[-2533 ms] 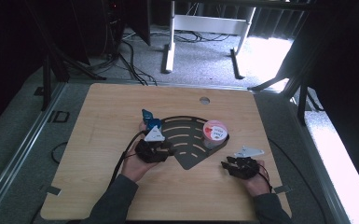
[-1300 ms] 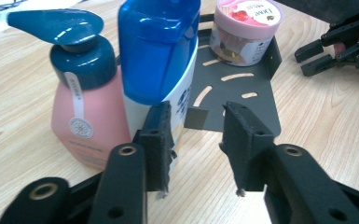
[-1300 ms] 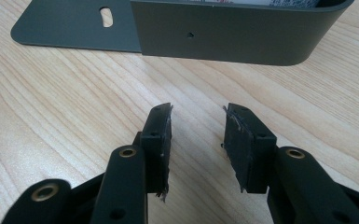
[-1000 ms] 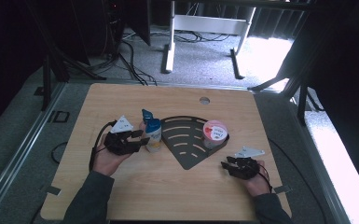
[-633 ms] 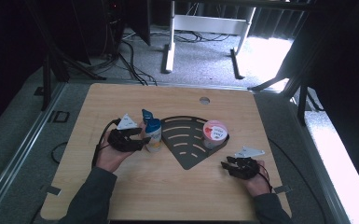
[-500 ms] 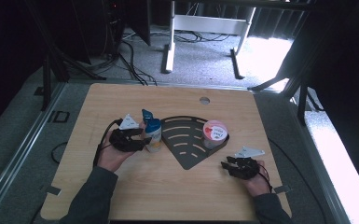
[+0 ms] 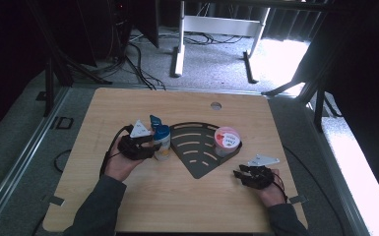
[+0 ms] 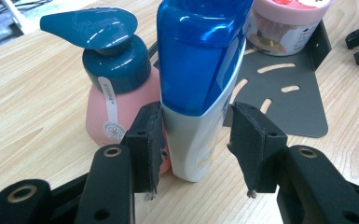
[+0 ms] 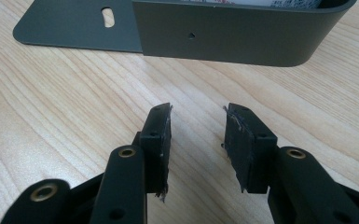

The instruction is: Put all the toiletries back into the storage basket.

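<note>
Nearest, the right gripper (image 7: 253,176) rests idle on the wooden table (image 7: 177,206), jaws apart around nothing, just short of the dark fan-shaped rack (image 7: 197,147) with a pink-lidded tub (image 7: 227,139) in its far right corner. Further left, the left gripper (image 8: 193,140) has just been closing on the blue-and-white bottle (image 8: 200,84), left pad touching, right pad not yet, beside the pink pump bottle (image 8: 114,93). Likely next: finish the squeeze, then lift clear; beyond lie grey carpet and cables.
</note>
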